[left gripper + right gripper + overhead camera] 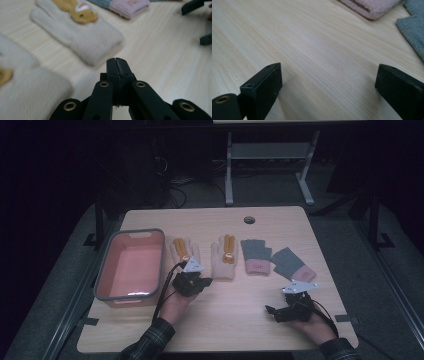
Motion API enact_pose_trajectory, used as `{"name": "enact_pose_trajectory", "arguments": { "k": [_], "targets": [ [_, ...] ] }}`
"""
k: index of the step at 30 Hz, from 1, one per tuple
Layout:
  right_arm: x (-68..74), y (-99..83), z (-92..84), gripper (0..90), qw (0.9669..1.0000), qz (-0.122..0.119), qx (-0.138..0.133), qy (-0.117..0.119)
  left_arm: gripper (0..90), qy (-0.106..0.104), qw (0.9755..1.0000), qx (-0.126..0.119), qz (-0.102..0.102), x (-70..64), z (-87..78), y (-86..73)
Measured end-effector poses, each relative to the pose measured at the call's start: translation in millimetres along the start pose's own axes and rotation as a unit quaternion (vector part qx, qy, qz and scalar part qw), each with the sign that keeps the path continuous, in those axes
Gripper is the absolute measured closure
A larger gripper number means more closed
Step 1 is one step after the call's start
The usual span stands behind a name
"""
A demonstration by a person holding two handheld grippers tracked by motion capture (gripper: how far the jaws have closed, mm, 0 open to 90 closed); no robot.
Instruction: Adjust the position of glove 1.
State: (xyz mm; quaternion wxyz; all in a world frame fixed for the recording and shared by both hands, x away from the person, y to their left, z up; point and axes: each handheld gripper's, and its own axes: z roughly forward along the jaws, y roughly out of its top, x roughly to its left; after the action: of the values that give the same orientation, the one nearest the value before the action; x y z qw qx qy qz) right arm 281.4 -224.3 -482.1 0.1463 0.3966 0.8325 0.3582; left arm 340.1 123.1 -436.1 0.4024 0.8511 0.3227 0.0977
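Low in the high view, the person's two plaid sleeves come up from the bottom edge. At lower right, the right tool [274, 312] rests in the hand just above the desk [235, 320], and its jaws are spread wide; in the right gripper view they stand far apart with bare wood grain between them and nothing gripped. Left of centre, the left tool [199, 281] sits a little higher in the frame. Its jaws are pressed together, tip against tip in the left gripper view, with nothing between them, poised over the wood just below the gloves.

Right beside it, at the left edge of the left gripper view, lies the near cream glove [22, 85] with its orange bear patch, flat on the desk. In the high view that glove [184, 251] is partly covered by the tool's grey plate. Just to the right lies the second cream glove [225, 257], cuff toward the person. Further right come two grey gloves with pink cuffs [256, 256], the second one [292, 265] tilted, near the right tool.

At the left side of the desk stands a pink tub with a grey rim [131, 265], empty inside. Beyond the desk, at the top of the frame, a metal stand rises from a dark floor.
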Motion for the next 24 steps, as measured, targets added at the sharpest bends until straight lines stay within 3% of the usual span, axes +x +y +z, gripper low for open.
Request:
{"name": "enact_pose_trajectory", "arguments": {
  "k": [17, 24],
  "targets": [
    [0.9, 1.4, 1.9, 2.3, 1.0000, 0.005, 0.006, -0.002, 89.6, 0.011, 0.9998, 0.013, 0.007, 18.6, 50.6, 33.7],
    [1.7, -0.7, 0.1, 2.3, 0.9999, 0.009, 0.005, -0.008, 89.7, 0.001, 0.9988, 0.049, 0.008, 22.8, 73.6, 38.7]
  ]
}}
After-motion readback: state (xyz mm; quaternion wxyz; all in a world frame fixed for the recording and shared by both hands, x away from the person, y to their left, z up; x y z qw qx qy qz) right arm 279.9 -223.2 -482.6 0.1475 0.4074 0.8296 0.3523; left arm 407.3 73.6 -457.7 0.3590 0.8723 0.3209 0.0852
